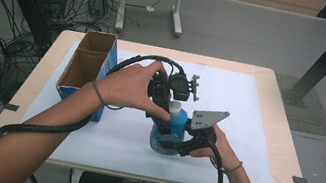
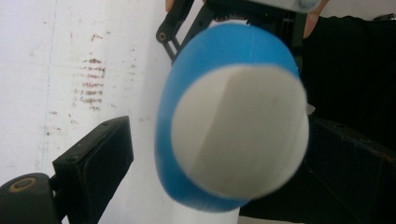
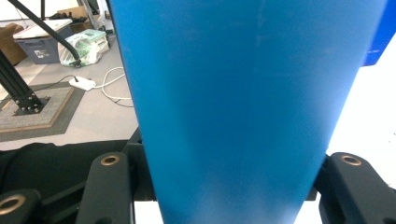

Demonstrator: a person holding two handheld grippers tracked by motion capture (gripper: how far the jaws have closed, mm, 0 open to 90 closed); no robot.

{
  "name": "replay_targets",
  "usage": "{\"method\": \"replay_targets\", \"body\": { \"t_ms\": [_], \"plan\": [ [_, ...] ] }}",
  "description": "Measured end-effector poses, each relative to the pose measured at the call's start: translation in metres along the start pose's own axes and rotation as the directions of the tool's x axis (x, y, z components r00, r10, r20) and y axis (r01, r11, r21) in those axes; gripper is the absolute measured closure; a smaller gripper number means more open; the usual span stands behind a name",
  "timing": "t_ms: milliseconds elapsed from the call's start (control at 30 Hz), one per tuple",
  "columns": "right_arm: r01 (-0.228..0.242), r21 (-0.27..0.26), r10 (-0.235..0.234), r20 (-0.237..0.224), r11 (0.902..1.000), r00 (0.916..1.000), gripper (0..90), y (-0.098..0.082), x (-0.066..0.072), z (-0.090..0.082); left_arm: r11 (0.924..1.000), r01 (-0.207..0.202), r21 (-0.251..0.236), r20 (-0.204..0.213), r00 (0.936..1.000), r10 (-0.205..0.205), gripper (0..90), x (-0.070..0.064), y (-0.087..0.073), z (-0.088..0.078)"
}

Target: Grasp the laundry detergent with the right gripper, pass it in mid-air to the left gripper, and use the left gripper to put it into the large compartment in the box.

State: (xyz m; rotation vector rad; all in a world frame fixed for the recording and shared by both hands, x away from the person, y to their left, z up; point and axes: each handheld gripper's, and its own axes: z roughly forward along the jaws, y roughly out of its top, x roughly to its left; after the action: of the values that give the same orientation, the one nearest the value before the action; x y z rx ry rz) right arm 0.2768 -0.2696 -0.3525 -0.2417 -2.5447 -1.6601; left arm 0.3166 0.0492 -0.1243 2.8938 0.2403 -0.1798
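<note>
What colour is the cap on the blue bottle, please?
White; the cap on the blue bottle shows best in the left gripper view.

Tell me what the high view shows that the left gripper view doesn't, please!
The high view alone gives the whole scene: the cardboard box open at the table's left, both forearms, and the right gripper clamped around the blue bottle's body. The left gripper view alone looks straight down on the bottle's white cap, with the left gripper open, one jaw on each side of it. Both show the blue bottle and the white sheet under it.
</note>
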Motion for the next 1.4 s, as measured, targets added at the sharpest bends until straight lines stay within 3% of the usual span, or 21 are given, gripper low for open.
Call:
{"method": "replay_targets", "body": {
  "t_ms": [500, 1400],
  "plan": [
    [0.007, 0.007, -0.007, -0.007, 1.0000, 0.9999, 42.0, -0.0006, -0.0015, 0.0059, 0.9997, -0.016, 0.015, -0.006, 0.9998, 0.017, 8.3, -0.0018, 0.0125, 0.0039],
    [0.005, 0.011, -0.005, -0.004, 0.9999, 1.0000, 42.0, -0.0011, -0.0014, 0.0062, 0.9999, -0.012, -0.005, -0.010, 0.9999, 0.012, 7.8, -0.0017, 0.0068, 0.0014]
  ]
}}
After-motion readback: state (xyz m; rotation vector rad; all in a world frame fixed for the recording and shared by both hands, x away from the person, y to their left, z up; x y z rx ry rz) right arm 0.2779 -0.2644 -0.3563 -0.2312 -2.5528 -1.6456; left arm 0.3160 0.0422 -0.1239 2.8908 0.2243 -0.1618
